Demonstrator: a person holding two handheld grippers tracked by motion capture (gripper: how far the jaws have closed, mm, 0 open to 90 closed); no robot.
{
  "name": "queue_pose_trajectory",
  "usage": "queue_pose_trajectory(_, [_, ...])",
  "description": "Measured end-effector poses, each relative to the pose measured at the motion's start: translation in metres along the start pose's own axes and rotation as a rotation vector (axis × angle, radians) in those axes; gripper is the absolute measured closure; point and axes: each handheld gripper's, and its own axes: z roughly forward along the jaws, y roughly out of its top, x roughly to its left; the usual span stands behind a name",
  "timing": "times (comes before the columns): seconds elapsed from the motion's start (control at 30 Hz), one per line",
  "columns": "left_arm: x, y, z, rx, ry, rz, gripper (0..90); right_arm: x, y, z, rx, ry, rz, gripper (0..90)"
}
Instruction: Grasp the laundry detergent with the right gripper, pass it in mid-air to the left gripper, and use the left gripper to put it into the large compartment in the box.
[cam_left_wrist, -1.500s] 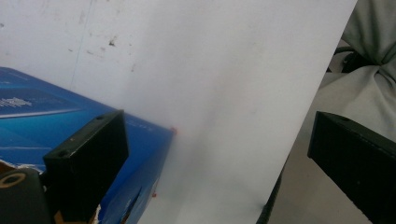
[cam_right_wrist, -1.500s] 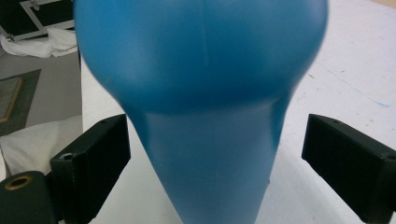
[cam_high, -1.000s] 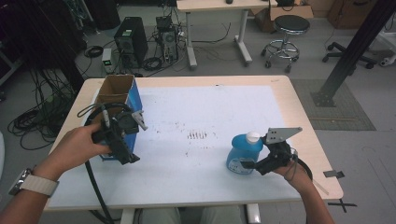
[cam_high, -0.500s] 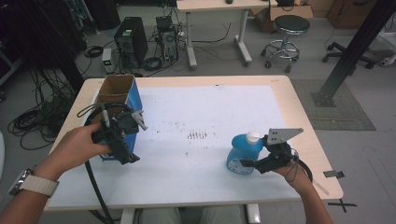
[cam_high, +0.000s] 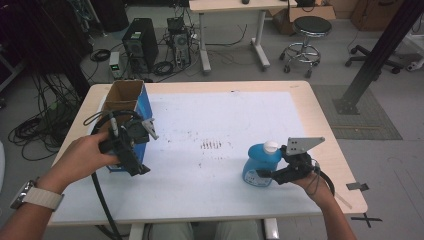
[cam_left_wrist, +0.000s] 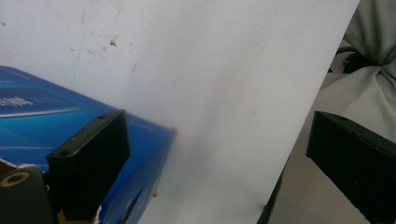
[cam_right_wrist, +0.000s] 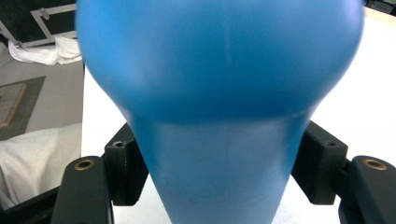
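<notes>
An open cardboard box with blue sides (cam_high: 131, 102) stands at the table's left. My left gripper (cam_high: 136, 165) is held just in front of its near corner, jaws pointing down at the table. In the left gripper view the left gripper (cam_left_wrist: 219, 163) is open wide, with the blue box (cam_left_wrist: 42, 116) behind its left jaw and nothing between the jaws. A blue bottle (cam_high: 259, 162) with a white cap (cam_high: 270, 146) sits tilted at the front right. My right gripper (cam_high: 267, 175) is shut on it; the right gripper (cam_right_wrist: 224, 175) presses both jaws against the narrower part of the bottle (cam_right_wrist: 219, 70).
A white sheet (cam_high: 220, 115) covers most of the wooden table (cam_high: 325, 125), with dark marks (cam_high: 211, 145) near its middle. Behind the table on the floor are computer towers (cam_high: 140, 45), cables, a stool (cam_high: 306, 30) and a black post (cam_high: 380, 55).
</notes>
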Motion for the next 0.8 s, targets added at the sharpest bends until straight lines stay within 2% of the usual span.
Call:
queue_pose_trajectory(0.53, [-0.0002, -0.0005, 0.0001, 0.0, 0.003, -0.001, 6.9, 0.0, -0.0021, 0.0007, -0.002, 0.01, -0.015, 41.2])
queue_pose_trajectory(0.8, [-0.0001, -0.0001, 0.0001, -0.001, 0.004, -0.004, 6.9, 0.0043, -0.0012, -0.0001, -0.007, -0.02, -0.062, 44.7])
